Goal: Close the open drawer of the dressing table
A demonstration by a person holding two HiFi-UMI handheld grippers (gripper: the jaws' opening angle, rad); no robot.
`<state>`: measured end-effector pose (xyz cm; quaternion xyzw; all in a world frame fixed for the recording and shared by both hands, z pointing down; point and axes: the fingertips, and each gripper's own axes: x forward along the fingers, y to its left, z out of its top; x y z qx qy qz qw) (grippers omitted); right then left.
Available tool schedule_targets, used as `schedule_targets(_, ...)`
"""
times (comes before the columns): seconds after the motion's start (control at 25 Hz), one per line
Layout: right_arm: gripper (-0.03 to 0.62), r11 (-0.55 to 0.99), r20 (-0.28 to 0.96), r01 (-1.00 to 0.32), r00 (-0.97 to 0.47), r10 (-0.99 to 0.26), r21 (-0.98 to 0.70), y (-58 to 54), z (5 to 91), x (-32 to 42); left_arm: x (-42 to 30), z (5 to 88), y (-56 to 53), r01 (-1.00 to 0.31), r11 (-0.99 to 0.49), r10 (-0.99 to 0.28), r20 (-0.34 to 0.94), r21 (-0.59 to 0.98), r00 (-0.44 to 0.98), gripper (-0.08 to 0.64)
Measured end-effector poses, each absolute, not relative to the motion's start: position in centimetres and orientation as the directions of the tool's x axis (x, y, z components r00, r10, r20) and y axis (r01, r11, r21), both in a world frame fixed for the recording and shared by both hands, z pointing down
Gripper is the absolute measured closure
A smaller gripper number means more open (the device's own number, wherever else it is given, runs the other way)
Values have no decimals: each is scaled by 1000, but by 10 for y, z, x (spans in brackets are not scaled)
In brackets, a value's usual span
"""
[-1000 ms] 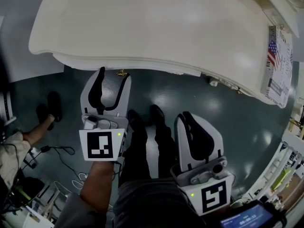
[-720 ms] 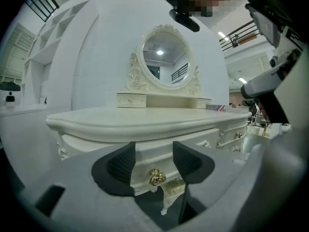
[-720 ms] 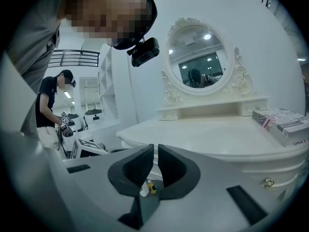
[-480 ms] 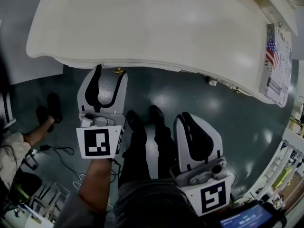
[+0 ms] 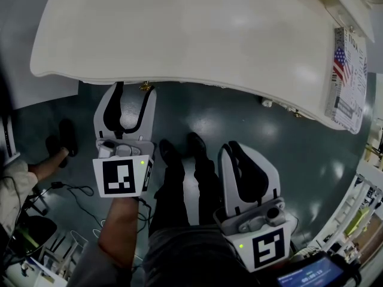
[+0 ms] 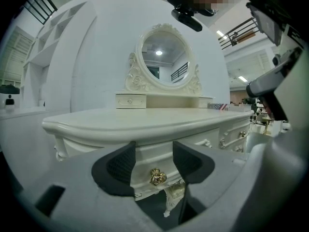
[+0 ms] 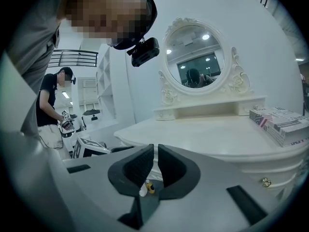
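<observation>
left claw [image 5: 131, 89] wide, tips at drawer [image 6: 153, 153] front, knob [image 6: 157, 176] between | right claw [image 7: 155, 153] narrow, empty, held low

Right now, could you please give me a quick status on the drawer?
Left gripper open, jaws flanking the drawer's gold knob. Right gripper shut, empty, held back. Drawer front tucked under the tabletop edge. Nothing in the way.
</observation>
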<state>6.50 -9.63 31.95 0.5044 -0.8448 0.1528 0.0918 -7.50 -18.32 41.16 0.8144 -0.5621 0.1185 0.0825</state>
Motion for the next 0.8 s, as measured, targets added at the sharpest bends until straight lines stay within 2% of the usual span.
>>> schedule_targets(0.48, 577, 462, 288, -874, -486, -825, -151, -93, 308, 65, -72, 402, -165, -936, -352, -889, 304, 19, 341, 308)
schedule_targets(0.8, 576, 513, 229, -852, -523, -821, -107, -85, 265, 56, -68, 346, -128, -944, -325, -905, 269, 65, 330, 310)
